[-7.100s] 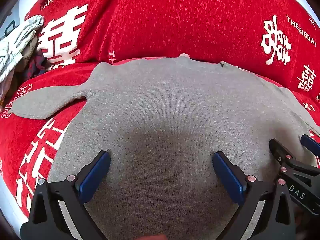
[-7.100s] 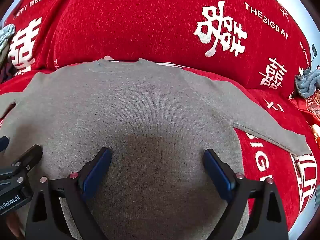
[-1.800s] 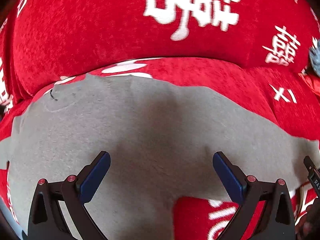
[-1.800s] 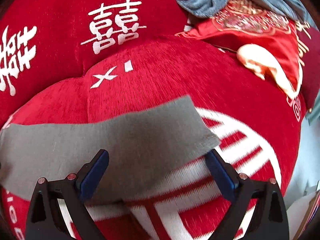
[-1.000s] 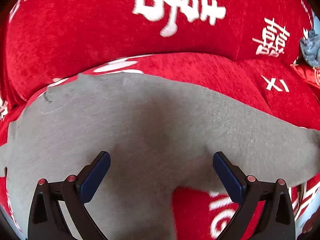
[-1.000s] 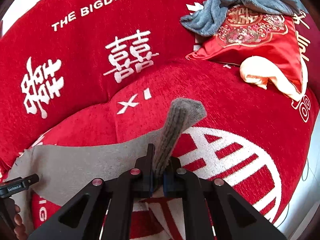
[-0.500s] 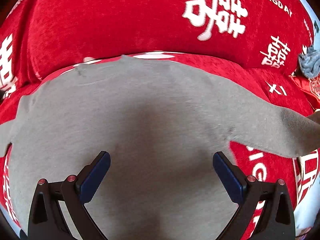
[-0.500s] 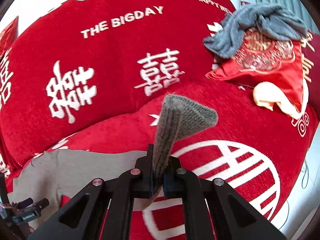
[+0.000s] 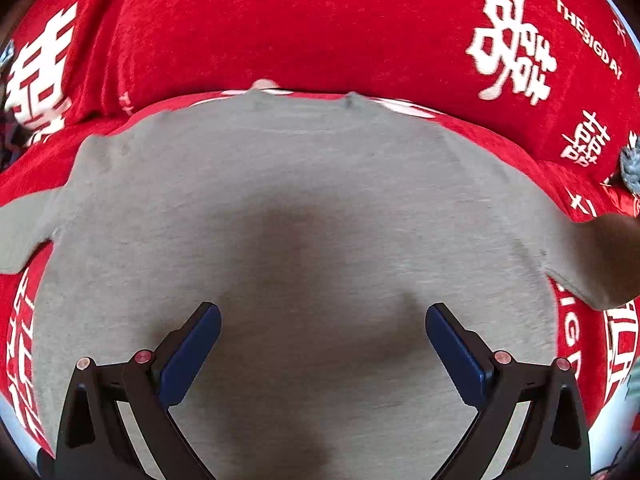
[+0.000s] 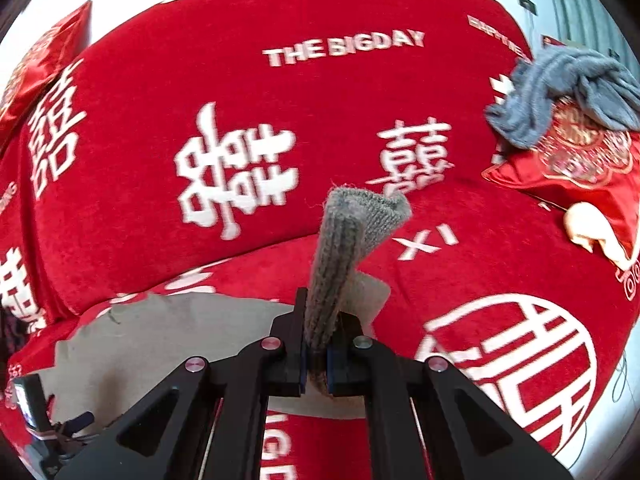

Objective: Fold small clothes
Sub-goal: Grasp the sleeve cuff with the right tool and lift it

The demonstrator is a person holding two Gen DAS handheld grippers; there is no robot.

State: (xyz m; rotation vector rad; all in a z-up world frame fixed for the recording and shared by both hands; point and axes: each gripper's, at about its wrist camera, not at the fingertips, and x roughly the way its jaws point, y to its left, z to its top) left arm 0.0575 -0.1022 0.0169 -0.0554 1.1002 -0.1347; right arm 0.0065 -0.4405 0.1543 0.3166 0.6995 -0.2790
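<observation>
The soft, light grey sweater (image 9: pixel 304 216) lies flat on the red sofa (image 9: pixel 320 32). The right gripper (image 10: pixel 316 364) pinches its limp sleeve cuff (image 10: pixel 352 232); the left gripper (image 9: pixel 322 344) hovers with fingers spread.

Since about two seconds ago, the right gripper (image 10: pixel 316 354) has closed on the grey sweater's (image 9: pixel 304 240) right sleeve cuff (image 10: pixel 352 232) and raised it off the red sofa cover (image 10: pixel 500 280). The left gripper (image 9: pixel 322 344) has shifted back over the sweater body.

Backrest (image 9: pixel 320 32) close behind sweater (image 9: pixel 304 216)
</observation>
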